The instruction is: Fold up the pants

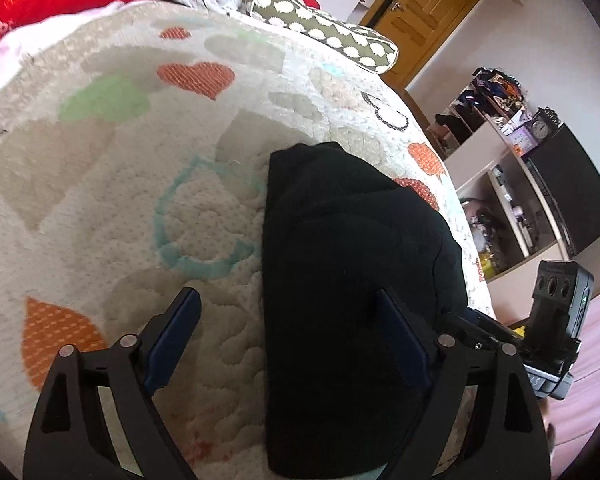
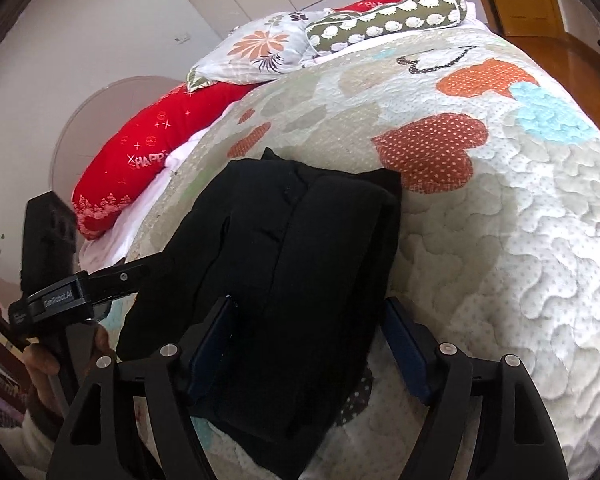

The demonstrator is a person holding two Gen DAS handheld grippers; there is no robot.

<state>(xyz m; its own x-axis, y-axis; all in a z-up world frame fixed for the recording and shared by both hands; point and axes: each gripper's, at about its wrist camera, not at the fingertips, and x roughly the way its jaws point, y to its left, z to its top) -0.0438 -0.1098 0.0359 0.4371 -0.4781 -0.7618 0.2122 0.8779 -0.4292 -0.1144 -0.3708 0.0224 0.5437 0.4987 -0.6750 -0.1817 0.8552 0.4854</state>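
Your folded black fabric pants [image 2: 284, 248] lie on the heart-patterned quilted bed [image 2: 500, 240], long axis running away toward the pillows. Left tongs [image 1: 288, 340] and right tongs [image 2: 308, 340] both stand wide, gripping nothing.

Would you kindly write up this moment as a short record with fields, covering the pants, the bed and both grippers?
garment: black pants, folded into a compact bundle
surface: quilted bedspread with heart patches
left gripper: jaws open, nothing clamped; one finger over the pants, the other over bare quilt
right gripper: jaws open, pads not pressing on the cloth
pillows: red pillow, floral pillow and olive bolster at the head of the bed
task status: pants look folded, both grippers released
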